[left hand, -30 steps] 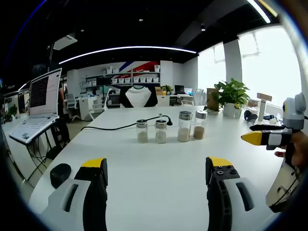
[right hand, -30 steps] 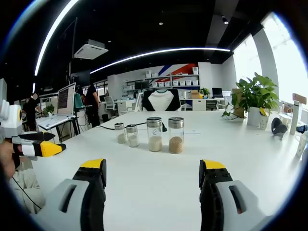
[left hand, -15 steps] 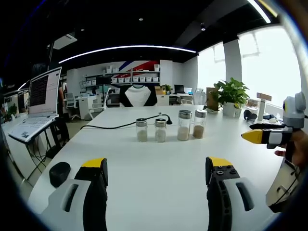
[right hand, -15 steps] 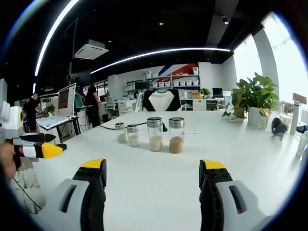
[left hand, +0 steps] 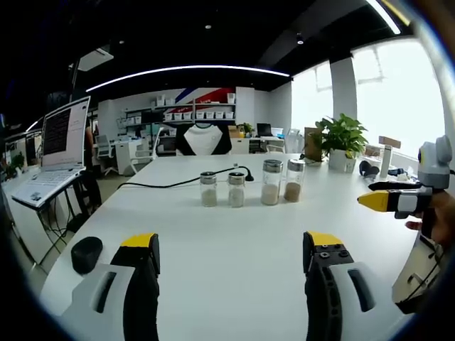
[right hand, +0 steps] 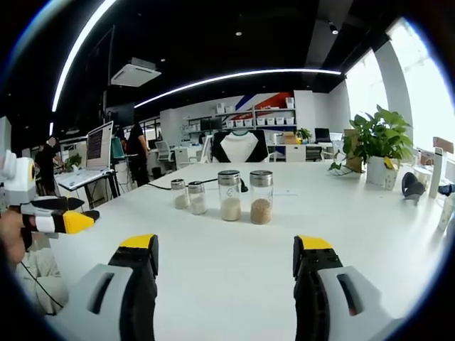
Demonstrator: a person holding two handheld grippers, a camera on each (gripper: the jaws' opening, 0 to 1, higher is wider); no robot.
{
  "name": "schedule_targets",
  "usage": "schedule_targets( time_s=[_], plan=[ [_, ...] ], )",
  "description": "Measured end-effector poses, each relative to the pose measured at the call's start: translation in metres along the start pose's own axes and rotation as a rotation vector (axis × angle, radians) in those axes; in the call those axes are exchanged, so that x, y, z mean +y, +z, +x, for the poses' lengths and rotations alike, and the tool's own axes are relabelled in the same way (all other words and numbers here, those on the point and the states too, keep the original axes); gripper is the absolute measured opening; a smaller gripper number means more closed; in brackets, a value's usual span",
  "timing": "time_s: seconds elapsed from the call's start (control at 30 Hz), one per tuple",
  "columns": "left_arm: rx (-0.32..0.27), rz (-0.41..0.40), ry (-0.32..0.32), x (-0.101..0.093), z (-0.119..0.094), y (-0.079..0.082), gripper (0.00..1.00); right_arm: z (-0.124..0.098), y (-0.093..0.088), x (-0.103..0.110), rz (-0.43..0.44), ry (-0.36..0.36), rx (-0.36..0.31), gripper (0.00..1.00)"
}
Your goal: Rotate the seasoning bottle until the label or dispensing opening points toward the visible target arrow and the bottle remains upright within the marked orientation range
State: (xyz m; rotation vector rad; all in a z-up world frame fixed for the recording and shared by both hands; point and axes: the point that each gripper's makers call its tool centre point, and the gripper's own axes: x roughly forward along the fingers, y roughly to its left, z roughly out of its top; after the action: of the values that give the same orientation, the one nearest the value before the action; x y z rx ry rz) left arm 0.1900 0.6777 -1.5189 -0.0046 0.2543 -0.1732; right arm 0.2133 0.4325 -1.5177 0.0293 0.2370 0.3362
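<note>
White table (right hand: 370, 234) carries row of four seasoning bottles, well ahead of both grippers. Left gripper (left hand: 231, 252) and right gripper (right hand: 225, 250): jaws wide, nothing held.

Step in hand, judged: approach. Choose one bottle, close low on glass, twist about own axis, keep upright (no target arrow visible).

Two tall shaker bottles (right hand: 229, 196) (right hand: 261, 197): clear glass, metal caps, pale and tan powder. Two short bottles (right hand: 195, 199) (right hand: 180, 195) beside, left in right gripper view. Labels too small to read.

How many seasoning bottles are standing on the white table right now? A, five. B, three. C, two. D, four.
D: the right gripper view shows two short bottles and two taller ones standing in a row on the white table, four in all.
</note>
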Motion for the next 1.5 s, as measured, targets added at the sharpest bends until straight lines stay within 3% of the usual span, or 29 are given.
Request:
schedule_targets(
  time_s=[1.5],
  plan=[
    [0.021,-0.002,-0.011,0.000,0.011,-0.009,0.85,0.004,-0.010,-0.002,0.008,0.017,0.026,0.74]
  ],
)
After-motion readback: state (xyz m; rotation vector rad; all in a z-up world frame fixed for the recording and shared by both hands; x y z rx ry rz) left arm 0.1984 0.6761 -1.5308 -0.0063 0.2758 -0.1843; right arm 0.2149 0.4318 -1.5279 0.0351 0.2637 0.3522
